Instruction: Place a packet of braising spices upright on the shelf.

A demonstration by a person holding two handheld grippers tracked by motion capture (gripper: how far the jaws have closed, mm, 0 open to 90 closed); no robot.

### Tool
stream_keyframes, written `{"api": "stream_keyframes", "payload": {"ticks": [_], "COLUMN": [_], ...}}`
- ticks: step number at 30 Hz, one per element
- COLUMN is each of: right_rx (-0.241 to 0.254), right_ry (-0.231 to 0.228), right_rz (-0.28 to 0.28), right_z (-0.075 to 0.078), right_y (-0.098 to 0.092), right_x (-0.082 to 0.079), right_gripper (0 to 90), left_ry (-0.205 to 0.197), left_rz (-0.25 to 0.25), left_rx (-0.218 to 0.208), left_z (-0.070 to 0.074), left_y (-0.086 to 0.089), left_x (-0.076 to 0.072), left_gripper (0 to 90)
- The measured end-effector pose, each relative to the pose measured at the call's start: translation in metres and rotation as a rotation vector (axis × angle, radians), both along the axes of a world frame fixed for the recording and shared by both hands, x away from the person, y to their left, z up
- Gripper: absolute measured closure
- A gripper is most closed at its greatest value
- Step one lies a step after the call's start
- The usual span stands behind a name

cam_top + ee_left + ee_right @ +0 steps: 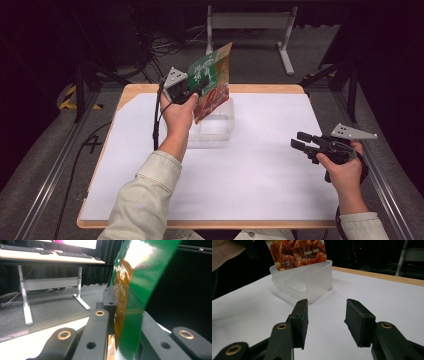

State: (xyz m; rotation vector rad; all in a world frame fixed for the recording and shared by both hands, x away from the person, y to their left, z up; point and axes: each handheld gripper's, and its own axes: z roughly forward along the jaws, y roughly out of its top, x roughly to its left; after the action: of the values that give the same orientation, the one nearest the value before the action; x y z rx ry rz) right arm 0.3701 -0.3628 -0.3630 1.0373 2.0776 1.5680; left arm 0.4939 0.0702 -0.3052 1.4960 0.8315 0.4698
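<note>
High view: the left gripper is raised above the far part of the tabletop, left of its middle, and its jaws are clamped on a snack packet. The packet is green on its upper part, with white lettering, and carries a picture of reddish-brown food on its lower part. It stands tilted, with its top corner leaning toward the far edge and its lower end hanging over a clear plastic container. Whether the packet's lower corner touches the container's rim cannot be told.

The container sits on the white sheet that covers the tabletop, just right of the left hand and well short of the far edge. In the right gripper view the container shows a curved inner wall, and the packet's food picture hangs right at its near rim.

In the left gripper view the packet runs up between the two black jaws, which press on it from both sides; its glossy green face catches the light.

The right gripper is held low near the right edge of the tabletop, well apart from the container, and points toward it. Its jaws stand apart with bare white tabletop between them, as the right gripper view makes plain. The right hand grips it from behind, and the grey plate on top points toward the right edge.
</note>
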Motion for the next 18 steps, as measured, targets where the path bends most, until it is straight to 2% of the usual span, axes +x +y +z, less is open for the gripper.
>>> {"api": "stream_keyframes", "payload": {"ticks": [3, 12, 18], "right_rx": [0.003, 0.006, 0.008], "right_ry": [0.001, -0.002, 0.001], "right_rz": [0.002, 0.013, 0.013], "right_z": [0.0, 0.0, 0.0], "right_y": [0.001, 0.002, 0.002], "right_x": [0.001, 0.002, 0.001], "right_gripper": [53.4, 53.0, 52.9], "left_ry": [0.015, 0.045, 0.049], "left_rz": [0.007, 0.002, 0.012], "left_rx": [-0.023, -0.03, -0.037], "left_z": [-0.008, -0.023, -0.029], "left_y": [-0.001, -0.007, -0.009], "left_x": [0.002, 0.004, 0.006], "left_gripper": [88.7, 88.6, 88.6]}}
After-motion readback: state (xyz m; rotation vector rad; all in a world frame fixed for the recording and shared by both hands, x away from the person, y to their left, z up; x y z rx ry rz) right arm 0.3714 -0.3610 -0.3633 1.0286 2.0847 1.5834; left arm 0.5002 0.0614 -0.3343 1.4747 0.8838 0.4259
